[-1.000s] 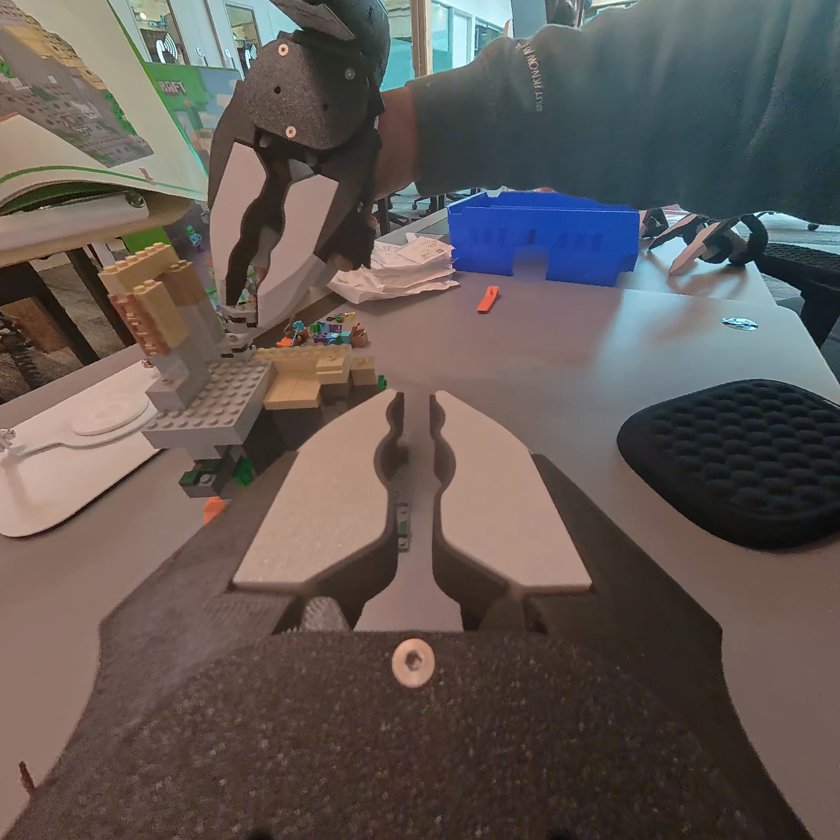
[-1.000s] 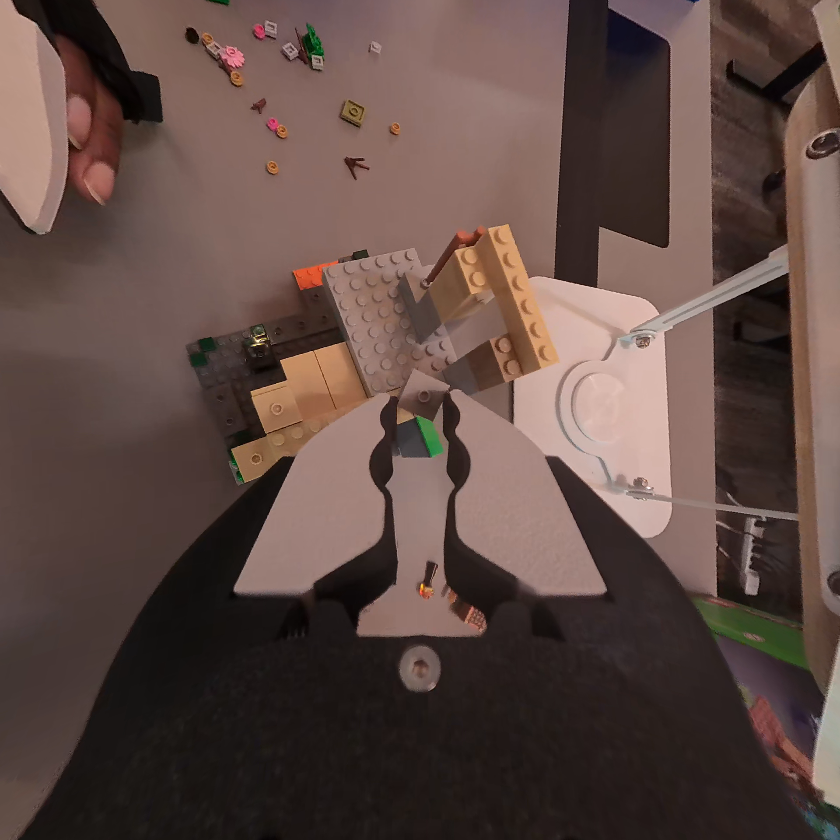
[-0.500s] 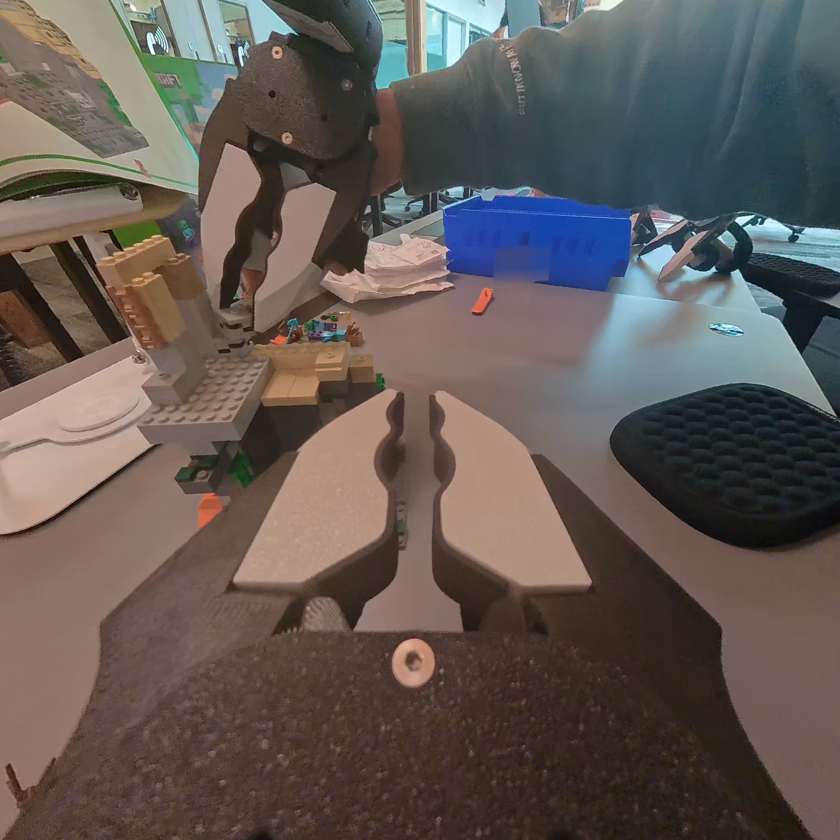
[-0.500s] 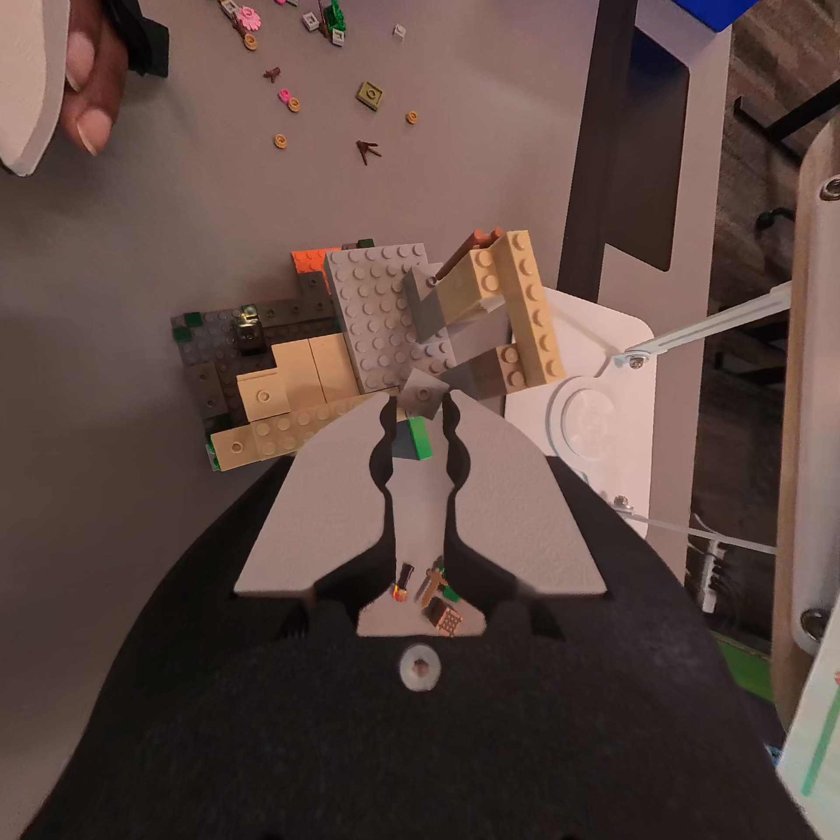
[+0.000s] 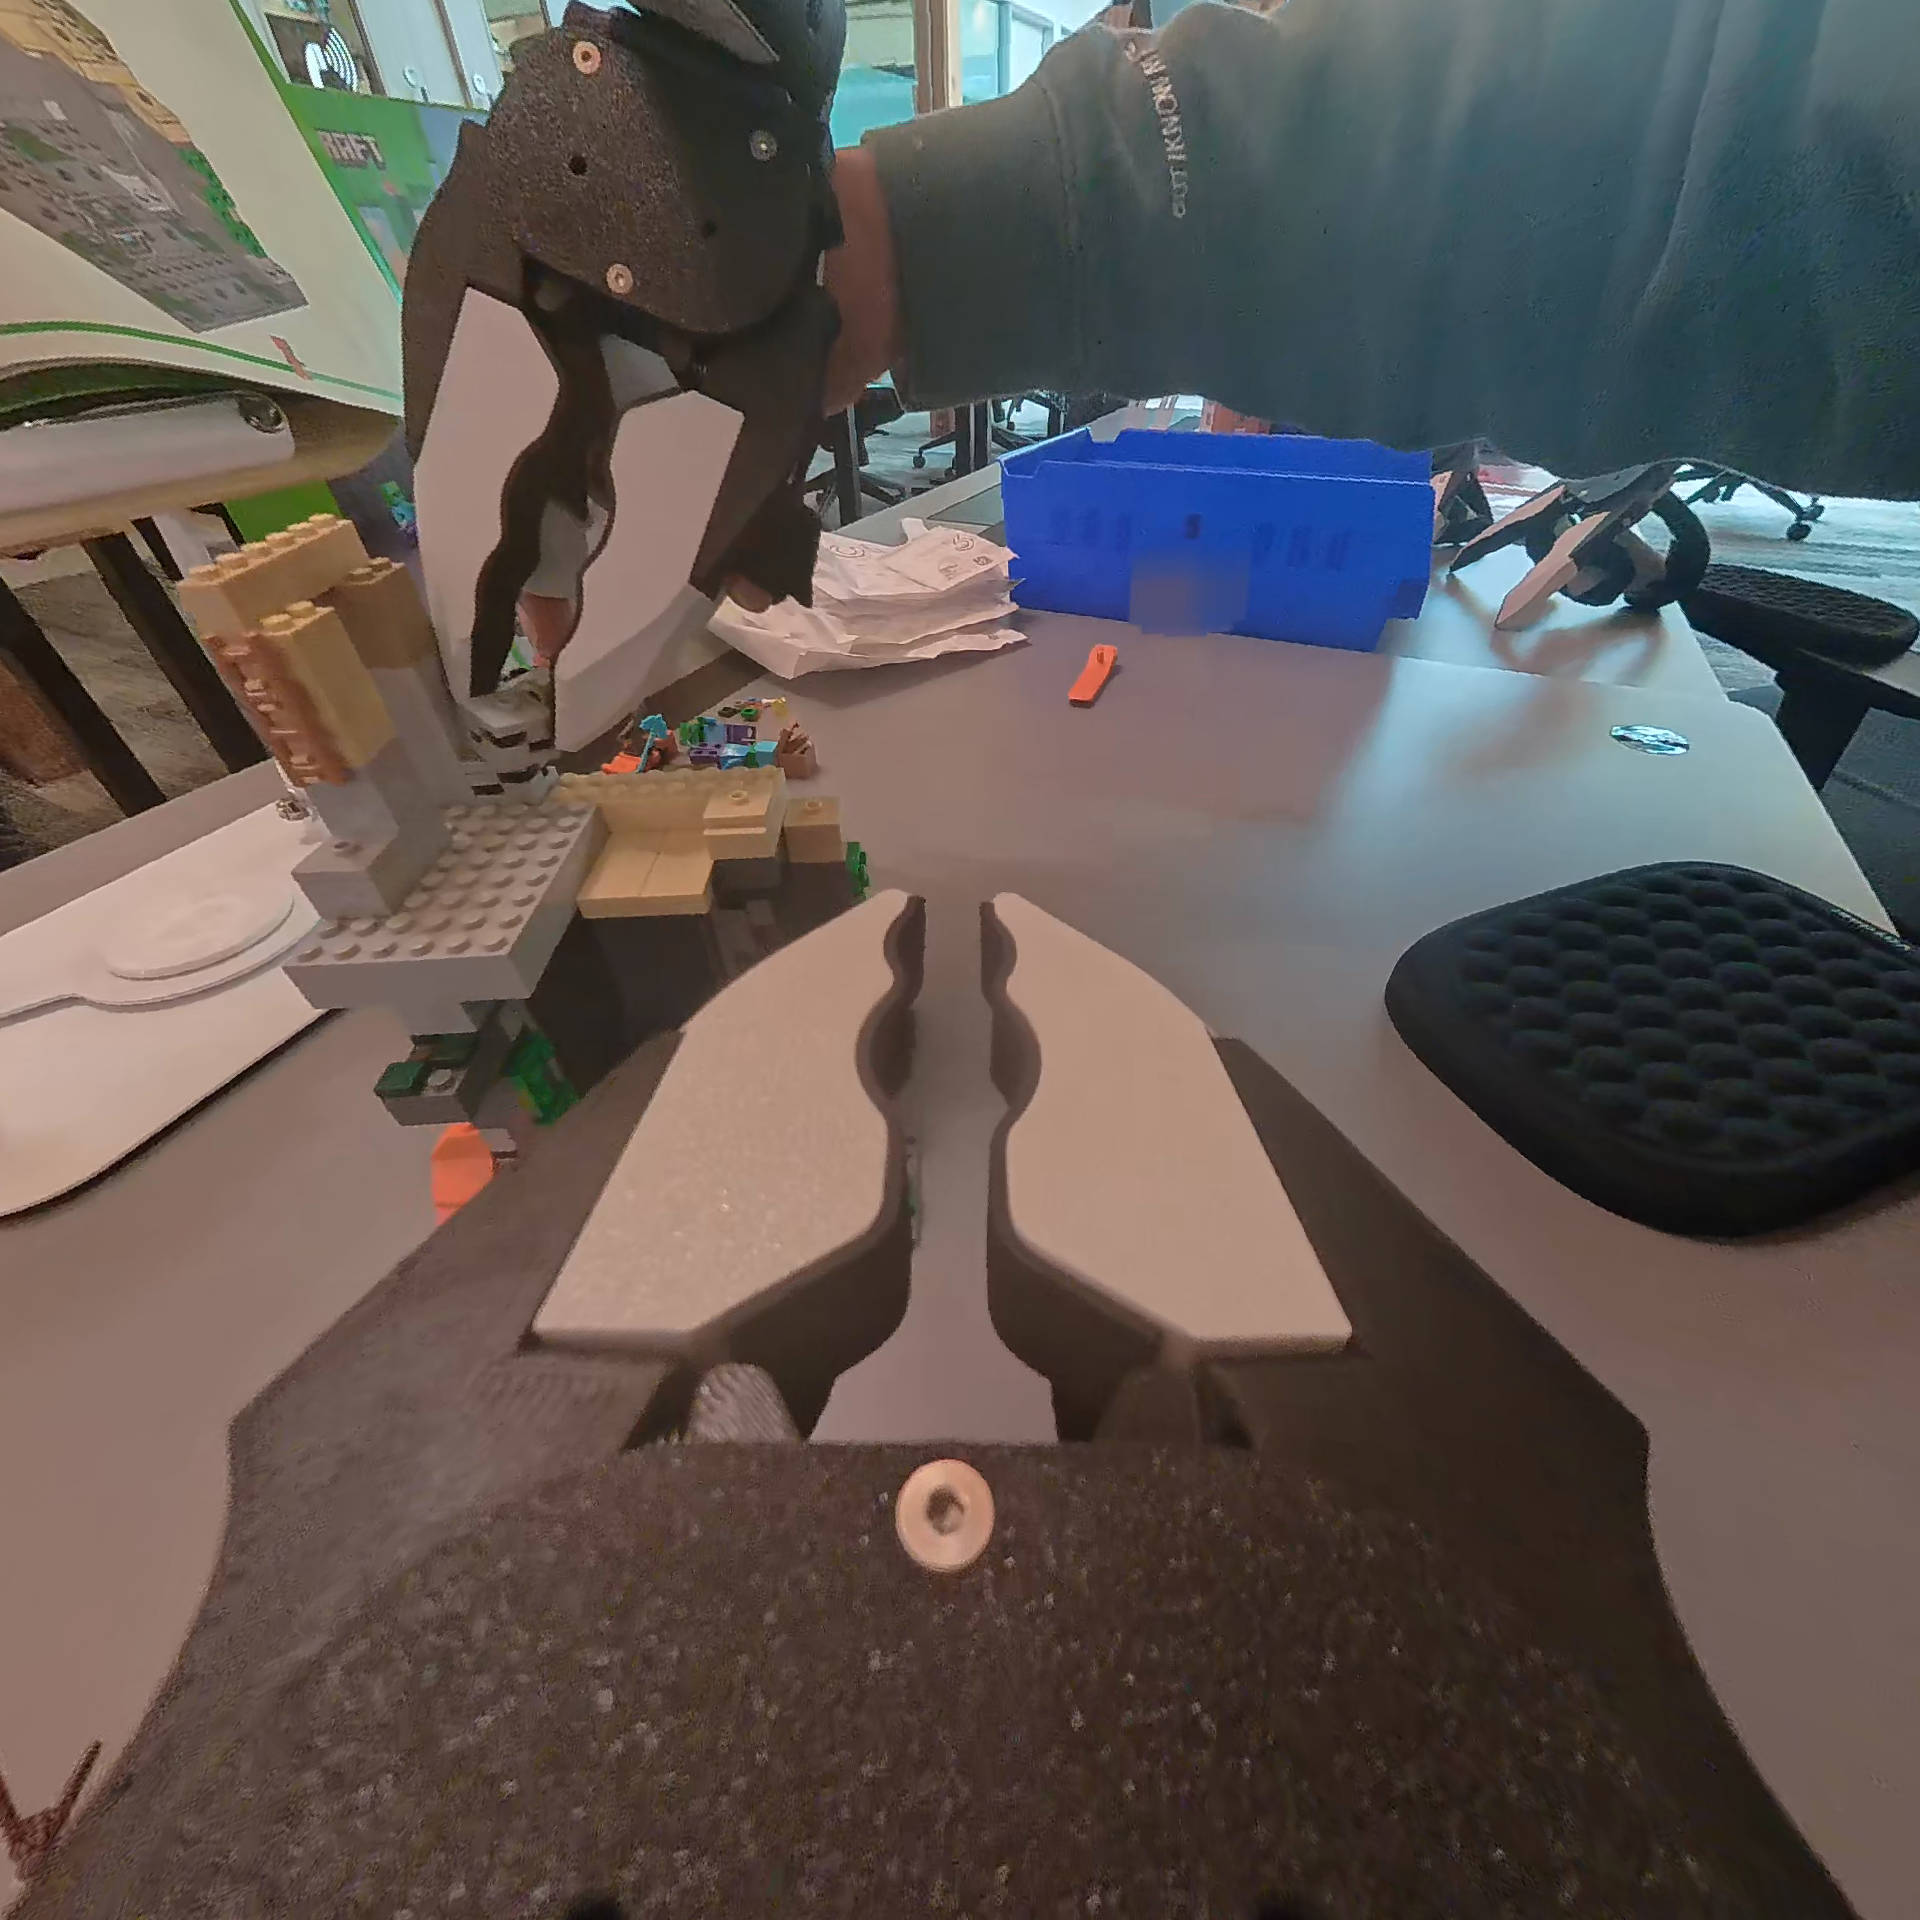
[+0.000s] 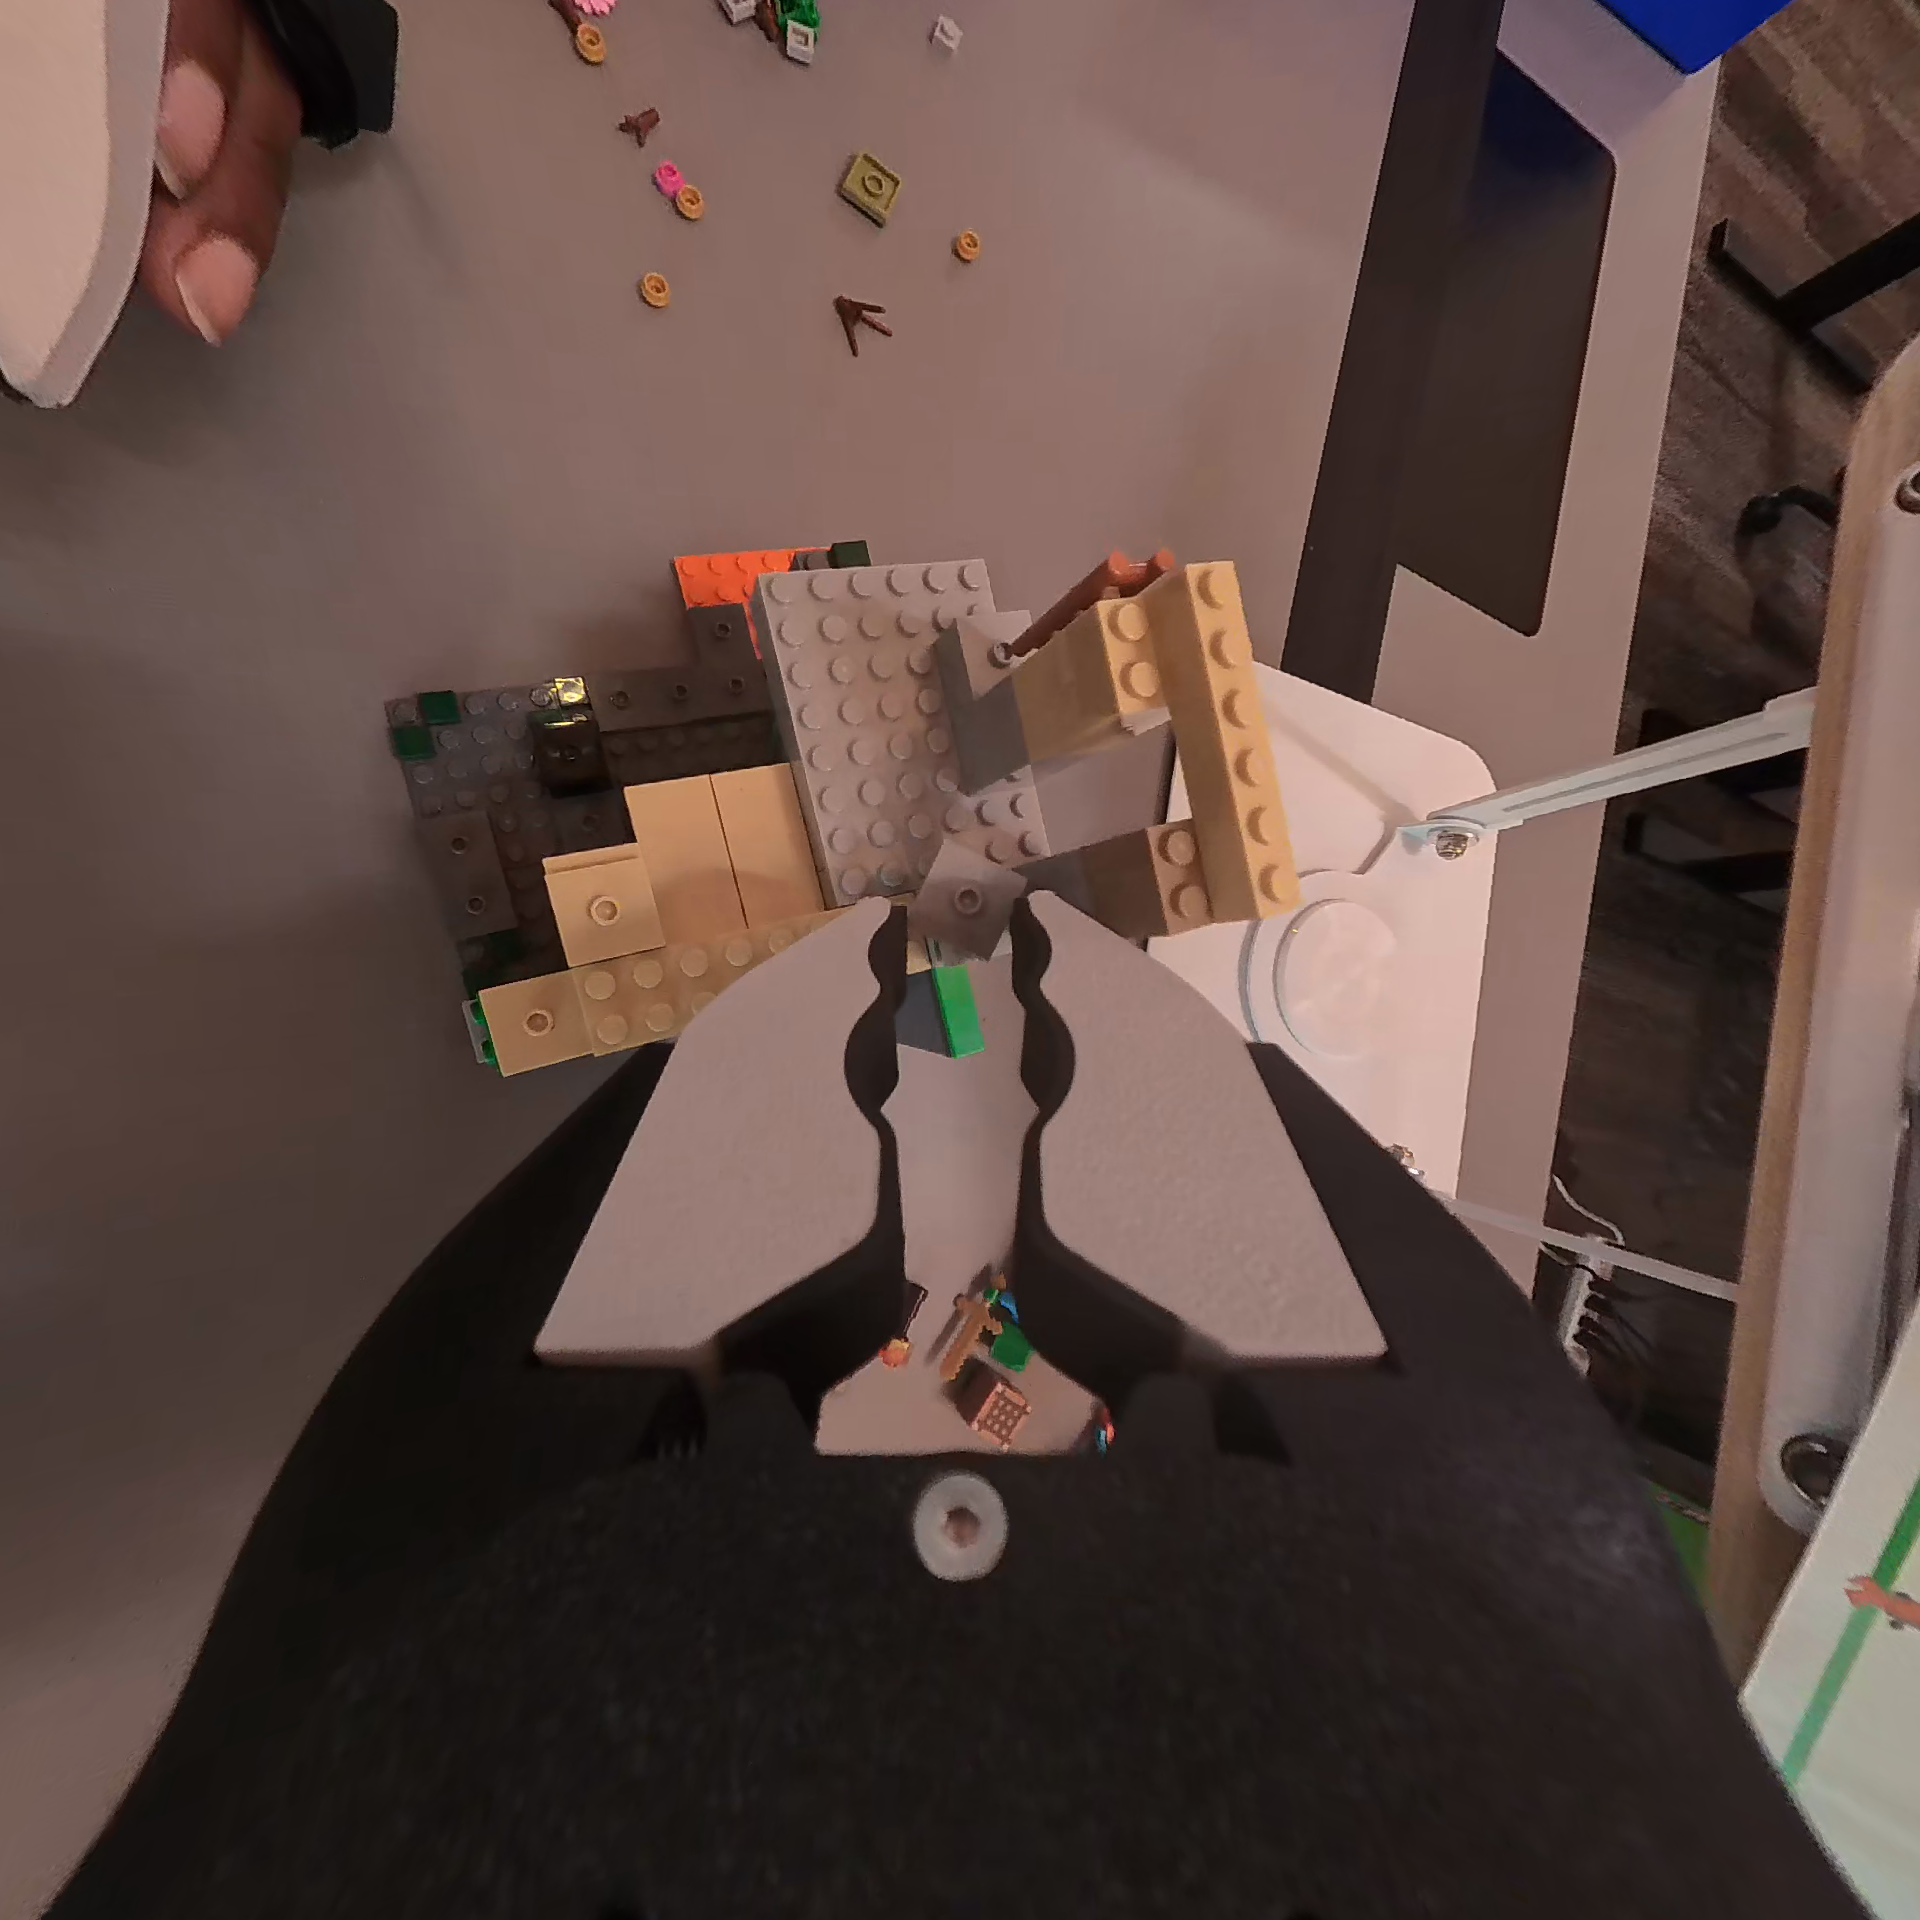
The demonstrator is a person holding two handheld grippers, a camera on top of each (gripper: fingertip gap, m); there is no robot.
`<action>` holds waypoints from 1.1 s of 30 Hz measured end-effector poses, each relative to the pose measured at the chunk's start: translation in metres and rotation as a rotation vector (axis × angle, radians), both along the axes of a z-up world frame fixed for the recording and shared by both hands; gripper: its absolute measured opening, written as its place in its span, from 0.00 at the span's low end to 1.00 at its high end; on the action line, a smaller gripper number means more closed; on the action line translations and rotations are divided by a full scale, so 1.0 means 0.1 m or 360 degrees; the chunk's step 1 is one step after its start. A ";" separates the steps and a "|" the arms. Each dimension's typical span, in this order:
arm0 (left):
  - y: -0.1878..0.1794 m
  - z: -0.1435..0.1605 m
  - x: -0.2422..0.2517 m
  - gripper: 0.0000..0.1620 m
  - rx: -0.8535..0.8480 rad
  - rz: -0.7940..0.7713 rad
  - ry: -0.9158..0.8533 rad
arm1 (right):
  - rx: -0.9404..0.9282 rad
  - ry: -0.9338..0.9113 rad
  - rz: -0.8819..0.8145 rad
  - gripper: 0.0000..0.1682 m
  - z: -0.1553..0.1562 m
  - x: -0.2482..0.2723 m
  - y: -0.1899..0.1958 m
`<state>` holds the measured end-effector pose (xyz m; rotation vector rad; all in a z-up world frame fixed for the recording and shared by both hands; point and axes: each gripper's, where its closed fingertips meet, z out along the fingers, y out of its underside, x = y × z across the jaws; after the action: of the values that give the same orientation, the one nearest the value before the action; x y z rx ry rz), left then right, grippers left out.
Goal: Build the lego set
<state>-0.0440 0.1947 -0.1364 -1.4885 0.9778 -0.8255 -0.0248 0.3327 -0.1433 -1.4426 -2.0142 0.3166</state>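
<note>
The lego build [image 5: 447, 894] stands on the grey table: a light grey studded plate, tan bricks and a tan-and-grey tower. From above it shows in the right wrist view [image 6: 873, 727]. My right gripper [image 6: 956, 914] is shut on a small grey piece [image 6: 966, 899] at the near corner of the grey plate, beside the tower. In the left wrist view the right gripper [image 5: 514, 696] points down with that piece [image 5: 509, 732] at its tips. My left gripper [image 5: 951, 914] is shut and empty, low over the table to the right of the build.
Loose small pieces [image 5: 717, 738] lie behind the build, and more show in the right wrist view [image 6: 779, 156]. A blue bin [image 5: 1216, 540], crumpled papers [image 5: 894, 603] and an orange piece [image 5: 1093, 673] are farther back. A black pad [image 5: 1662, 1039] lies right. A white stand base [image 5: 156, 987] holds the booklet [image 5: 125, 208] left. About 15 centimetres separates my left fingertips from my right.
My right gripper, with the grey piece in it, has come down slightly toward the grey plate. The left gripper has stayed shut and barely moved.
</note>
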 end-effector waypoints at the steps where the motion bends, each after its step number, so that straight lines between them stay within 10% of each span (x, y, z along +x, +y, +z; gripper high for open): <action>1: 0.00 0.00 0.00 0.06 -0.0001 -0.0002 0.0001 | 0.0000 0.0000 0.0002 0.11 0.00 0.00 0.00; 33: -0.02 -0.06 0.03 0.06 -0.0012 -0.0021 0.0035 | -0.0030 -0.0017 -0.0069 0.12 0.00 0.01 0.02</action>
<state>-0.0406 0.1930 -0.1429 -1.5021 1.0028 -0.8246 -0.0240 0.3344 -0.1431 -1.5006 -1.9901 0.3110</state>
